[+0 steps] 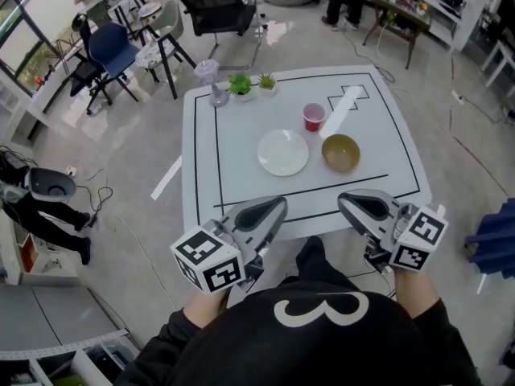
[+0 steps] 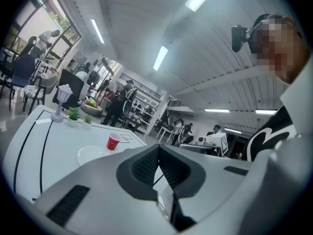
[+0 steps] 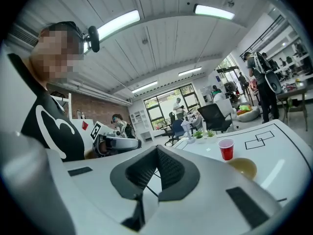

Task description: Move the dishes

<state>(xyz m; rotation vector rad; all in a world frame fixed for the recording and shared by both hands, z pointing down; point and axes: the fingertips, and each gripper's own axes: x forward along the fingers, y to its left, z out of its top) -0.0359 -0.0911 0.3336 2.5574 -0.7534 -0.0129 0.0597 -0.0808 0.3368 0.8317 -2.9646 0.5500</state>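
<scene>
Both claws hang at the near edge of the bench [image 1: 233,179], close to the person's body and well short of the dishes. The left claw [image 1: 269,210] has its jaws pressed together with nothing between them. The right claw [image 1: 356,204] is the same, closed tight and empty.

The dishes stand about mid-bench, inside the black outline. The white plate [image 1: 283,152] lies flat. The brown bowl [image 1: 341,153] sits upright just to its right, not touching it. The red cup [image 1: 314,117] stands upright behind the gap between them. Two small potted plants [image 1: 239,84] and a clear glass vessel [image 1: 212,77] keep to the far left corner, apart from the dishes.

As to the step in hand, this moment fits two readings. The dishes may be waiting to be fetched, or they may already stand where they were meant to go, with the claws drawn back from them. Nothing on the bench marks a source or a goal (the small outlined boxes at the far side hold no dish), so I leave it open.

Should a dish be taken from here, the claw that goes for it would need its jaws parted before reaching out. The plate offers only its thin, low rim. The bowl's wall and the cup's side look easier to hold, though I judge the cup is light and could tip.
</scene>
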